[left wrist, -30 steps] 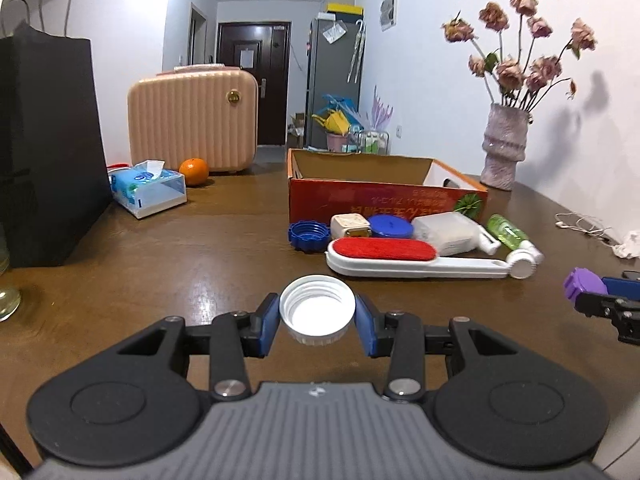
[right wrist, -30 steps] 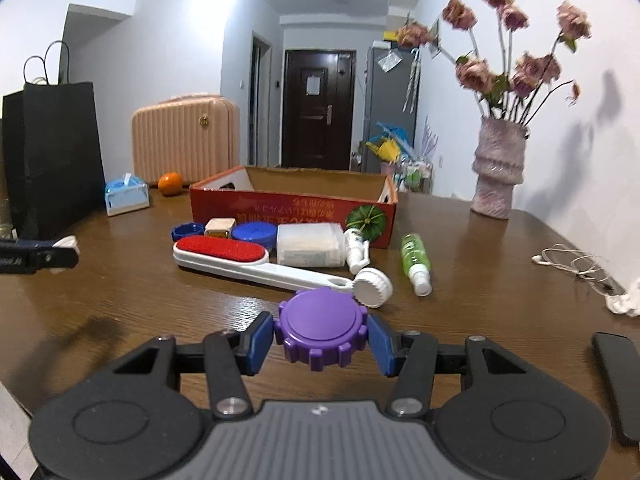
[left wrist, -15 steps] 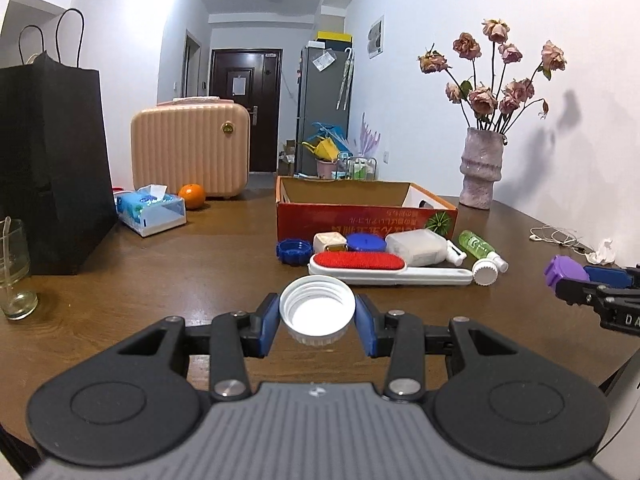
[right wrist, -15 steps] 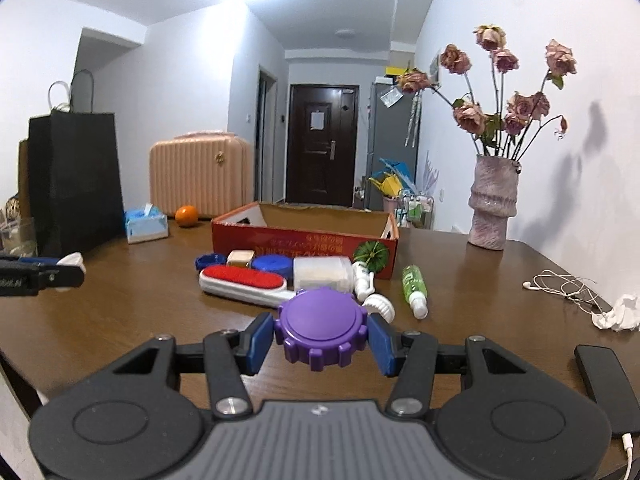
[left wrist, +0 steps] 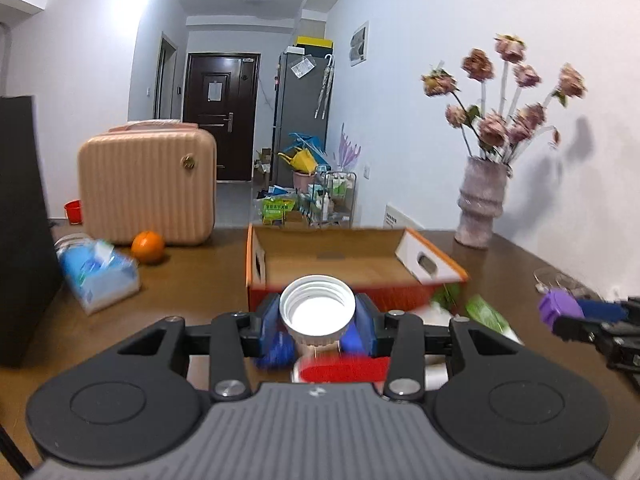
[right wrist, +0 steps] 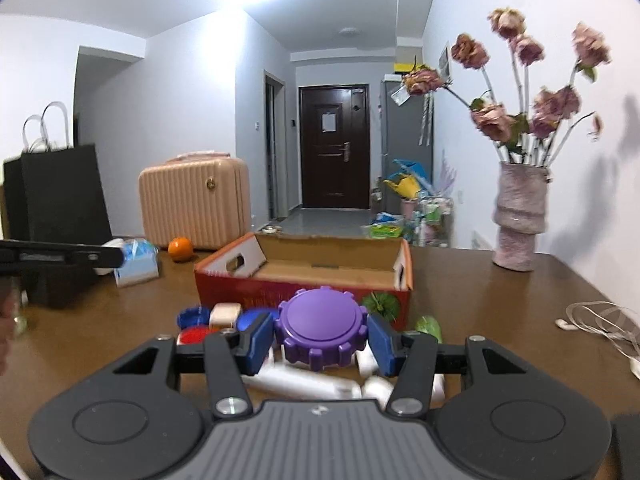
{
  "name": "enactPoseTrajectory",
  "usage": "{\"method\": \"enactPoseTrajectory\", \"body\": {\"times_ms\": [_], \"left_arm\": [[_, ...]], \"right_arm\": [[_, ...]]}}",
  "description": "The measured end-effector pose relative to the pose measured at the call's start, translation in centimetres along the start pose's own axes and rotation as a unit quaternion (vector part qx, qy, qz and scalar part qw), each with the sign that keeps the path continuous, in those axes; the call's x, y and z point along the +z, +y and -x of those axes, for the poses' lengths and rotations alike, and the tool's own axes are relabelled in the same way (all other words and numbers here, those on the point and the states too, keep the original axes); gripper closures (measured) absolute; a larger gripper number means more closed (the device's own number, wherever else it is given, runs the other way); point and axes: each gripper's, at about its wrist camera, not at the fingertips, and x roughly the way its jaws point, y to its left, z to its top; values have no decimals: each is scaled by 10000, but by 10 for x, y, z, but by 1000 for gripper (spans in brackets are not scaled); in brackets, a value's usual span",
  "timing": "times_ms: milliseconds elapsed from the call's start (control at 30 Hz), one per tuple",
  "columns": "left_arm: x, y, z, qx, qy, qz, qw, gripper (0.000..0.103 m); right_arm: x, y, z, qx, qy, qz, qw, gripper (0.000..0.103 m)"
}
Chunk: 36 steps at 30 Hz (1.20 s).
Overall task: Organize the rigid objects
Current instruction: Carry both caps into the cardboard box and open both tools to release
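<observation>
Dark wood bench [right wrist: 480, 300], white-walled room, hallway door behind. Left tool [left wrist: 317, 316] clenched on white cap [left wrist: 317, 308], open side up; right tool [right wrist: 321, 336] clenched on purple toothed lid [right wrist: 321, 330]. Both above clutter before open cardboard box [right wrist: 320, 272]. Vase [right wrist: 518, 220], suitcase [left wrist: 146, 184], orange [left wrist: 148, 247] around.

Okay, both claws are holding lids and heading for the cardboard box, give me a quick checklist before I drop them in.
1. White lid held between the left claw pads: ok.
2. Purple lid held in the right claw: ok.
3. Cardboard box open, floor bare where visible: ok.
4. Claws apart from each other, right one off to the side in the left view: ok.
5. Claws past the box's near wall: not ok, both lids sit short of it.
6. Clearance over the lint brush and bottles below: cannot tell.
</observation>
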Motion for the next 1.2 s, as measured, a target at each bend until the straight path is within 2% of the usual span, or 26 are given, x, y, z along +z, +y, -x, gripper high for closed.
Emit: {"method": "enactPoseTrajectory", "body": {"times_ms": [167, 333, 433, 467, 567, 600, 667, 700, 800, 900, 967, 1033, 1100, 1200], "left_arm": [[58, 9, -80, 46, -36, 160, 9999, 62], [105, 16, -169, 41, 135, -37, 9999, 62], [119, 18, -233, 267, 420, -298, 9983, 62], [121, 18, -256, 300, 620, -400, 9968, 62], [122, 18, -322, 410, 1265, -649, 9890, 62], [121, 17, -340, 341, 1467, -819, 9852, 62], [119, 17, -371, 441, 1677, -1036, 9794, 62], [117, 16, -386, 490, 1798, -1209, 9750, 62], [110, 21, -418, 601, 2123, -1330, 9662, 62], [100, 30, -438, 670, 2359, -1385, 9595, 61], [91, 36, -443, 718, 2354, -1412, 9589, 61], [89, 42, -447, 644, 2538, -1269, 9567, 52], [94, 46, -443, 594, 2369, -1150, 9629, 49], [95, 44, -442, 609, 2374, -1240, 9615, 46]], "right_arm": [[54, -28, -73, 234, 74, -202, 9995, 52], [104, -60, -185, 277, 622, -400, 9969, 52], [121, -72, -262, 194, 1180, -270, 9925, 52], [124, -74, -286, 162, 1406, -197, 9897, 52], [125, -73, -355, -186, 1887, 281, 9815, 52], [123, -72, -373, -301, 2016, 455, 9779, 52], [118, -68, -406, -408, 2327, 729, 9690, 52], [115, -67, -417, -449, 2433, 807, 9655, 52], [103, -63, -442, -648, 2701, 1118, 9541, 52], [95, -64, -457, -700, 2793, 1291, 9489, 53], [89, -66, -460, -802, 2783, 1431, 9464, 53], [87, -69, -462, -861, 2850, 1387, 9445, 52], [91, -68, -460, -751, 2772, 1327, 9486, 46], [100, -70, -451, -699, 2647, 1296, 9530, 43]]}}
